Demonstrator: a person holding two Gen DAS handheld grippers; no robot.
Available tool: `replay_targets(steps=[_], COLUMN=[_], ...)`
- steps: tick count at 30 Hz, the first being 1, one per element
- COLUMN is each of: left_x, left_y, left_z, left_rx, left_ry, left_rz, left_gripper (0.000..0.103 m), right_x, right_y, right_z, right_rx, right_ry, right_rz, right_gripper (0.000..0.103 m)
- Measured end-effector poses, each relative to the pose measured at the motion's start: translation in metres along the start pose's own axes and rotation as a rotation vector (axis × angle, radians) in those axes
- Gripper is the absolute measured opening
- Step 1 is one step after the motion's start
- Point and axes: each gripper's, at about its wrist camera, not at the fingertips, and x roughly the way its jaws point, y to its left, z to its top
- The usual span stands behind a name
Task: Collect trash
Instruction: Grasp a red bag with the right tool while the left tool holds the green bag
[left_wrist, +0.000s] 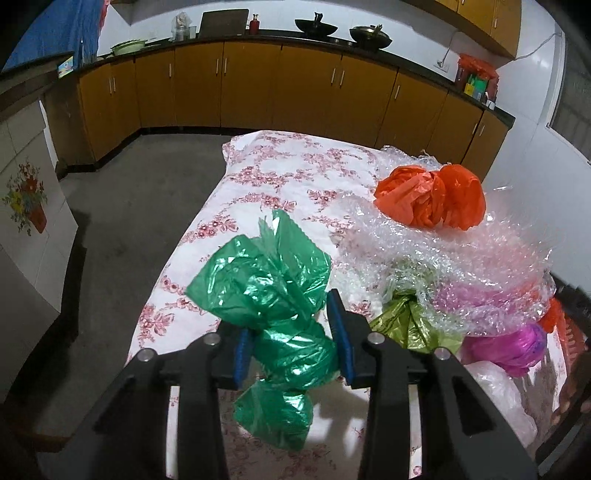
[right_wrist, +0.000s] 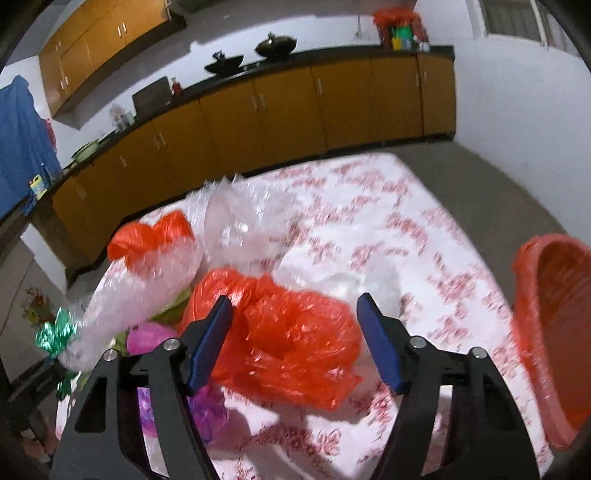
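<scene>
My left gripper (left_wrist: 291, 332) is shut on a crumpled green plastic bag (left_wrist: 273, 295), held above the floral tablecloth (left_wrist: 288, 173). Beside it lie bubble wrap (left_wrist: 443, 258), an orange bag (left_wrist: 432, 199), an olive bag (left_wrist: 406, 321) and a magenta bag (left_wrist: 517, 347). In the right wrist view my right gripper (right_wrist: 295, 332) is open, its blue pads on either side of a crumpled orange bag (right_wrist: 291, 332) on the cloth. The green bag (right_wrist: 55, 336) shows at the far left there, beside the bubble wrap (right_wrist: 147, 280).
A red plastic basket (right_wrist: 554, 332) stands at the right edge of the table. Yellow kitchen cabinets (left_wrist: 258, 85) with a dark counter and woks run along the far wall. Grey floor (left_wrist: 129, 206) surrounds the table. A white plastic bag (left_wrist: 498, 395) lies near the magenta one.
</scene>
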Motion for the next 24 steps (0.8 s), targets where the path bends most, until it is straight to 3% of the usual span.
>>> replay_targets(steps=[4,10,13,15,17,24], left_x=[-0.001,-0.009,-0.013,-0.017,-0.021,-0.039], left_y=[-0.002,-0.005,-0.006,-0.007,-0.008,-0.017], left_z=[-0.001,0.000,0.002,0.003,0.004,0.010], left_rx=[-0.001,0.011,0.013,0.013,0.015,0.027], left_ry=[0.000,-0.016,-0.027,-0.034,-0.043,-0.080], left_rz=[-0.004,-0.007,-0.009,-0.011,-0.013,-0.033], left_gripper=[0.037,0.037,0.037,0.037,0.037,0.037], right_x=[-0.003,-0.009,-0.010,-0.011,-0.013,-0.038], right_y=[0.002,0.005,0.007,0.007,0.008,0.001], right_z=[-0.010,-0.023,-0.030,-0.034,-0.036,-0.029], right_rx=[-0.038,-0.093,-0.120,-0.129,-0.141,-0.109], right_ry=[0.018,0.042,0.063,0.074,0.073,-0.003], right_rz=[0.034,0.081,0.094,0.111,0.106,0.093], right_gripper=[0.067,0.052,0.037,0.019,0.013,0.009])
